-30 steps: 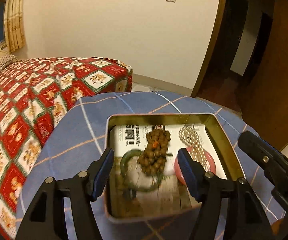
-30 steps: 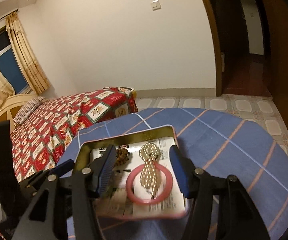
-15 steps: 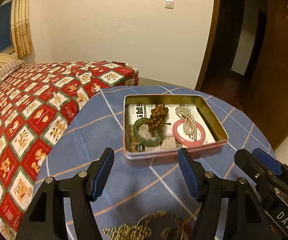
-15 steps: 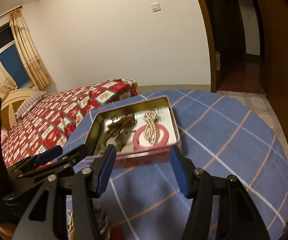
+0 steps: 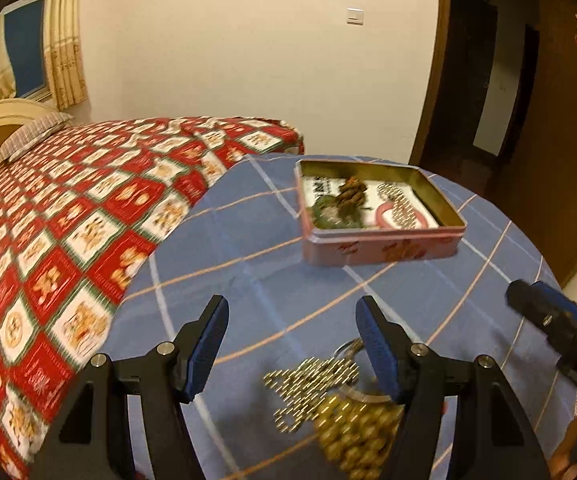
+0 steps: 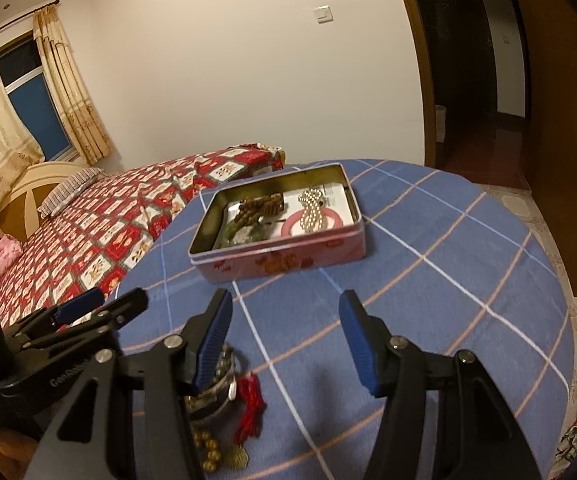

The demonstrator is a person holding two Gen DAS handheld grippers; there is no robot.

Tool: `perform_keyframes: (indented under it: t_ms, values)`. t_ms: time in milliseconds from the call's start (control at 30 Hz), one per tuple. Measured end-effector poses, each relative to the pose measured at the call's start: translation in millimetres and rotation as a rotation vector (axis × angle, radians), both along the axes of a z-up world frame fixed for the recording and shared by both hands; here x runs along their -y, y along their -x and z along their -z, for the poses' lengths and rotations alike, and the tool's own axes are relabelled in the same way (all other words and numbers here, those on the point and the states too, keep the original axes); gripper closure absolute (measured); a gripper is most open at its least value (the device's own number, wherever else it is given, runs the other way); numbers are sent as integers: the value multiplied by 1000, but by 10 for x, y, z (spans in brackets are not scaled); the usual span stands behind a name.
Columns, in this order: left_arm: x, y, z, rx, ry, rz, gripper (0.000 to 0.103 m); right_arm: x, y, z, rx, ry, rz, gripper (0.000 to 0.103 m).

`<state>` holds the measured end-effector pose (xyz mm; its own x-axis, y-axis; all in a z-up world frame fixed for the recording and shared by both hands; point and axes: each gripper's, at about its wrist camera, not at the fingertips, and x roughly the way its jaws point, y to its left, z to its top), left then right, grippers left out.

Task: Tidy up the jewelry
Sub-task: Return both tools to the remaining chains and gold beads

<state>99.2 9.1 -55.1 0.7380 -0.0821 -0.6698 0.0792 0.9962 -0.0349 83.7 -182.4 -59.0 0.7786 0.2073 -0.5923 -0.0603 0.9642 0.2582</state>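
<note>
A pink tin box (image 5: 380, 246) (image 6: 284, 258) stands on the far part of the blue checked table. It holds a brown bead string (image 5: 352, 192) (image 6: 258, 206), a green bangle (image 5: 322, 212), a pink bangle (image 5: 384, 216) (image 6: 288, 224) and a pearl string (image 5: 402, 210) (image 6: 312, 210). A loose pile of gold beads and chain (image 5: 328, 396) lies on the near table, with a red tassel (image 6: 250, 404). My left gripper (image 5: 292, 344) is open and empty above that pile. My right gripper (image 6: 284, 340) is open and empty to its right.
The round table (image 6: 448, 280) has its edge at the left and right. A bed with a red patterned cover (image 5: 68, 220) stands close on the left. A dark doorway (image 6: 484, 80) and wooden door are at the back right.
Both grippers have pulled back from over the tin toward the near side of the table. The loose pile of beads has come into view under them. Both stayed open.
</note>
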Motion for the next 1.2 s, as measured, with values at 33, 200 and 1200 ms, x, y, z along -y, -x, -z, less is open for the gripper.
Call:
perform_keyframes:
  t_ms: [33,200,1200]
  values:
    - [-34,29,18,1,-4,-7,36,-6,26,6,0,1,-1,43]
    - [-207,170,141,-12,-21,-14,37,-44,99,69,-12,6,-16,43]
    - [46,-144,708,-165,-31,116,50,-132,150,271,-85,-5,-47,49]
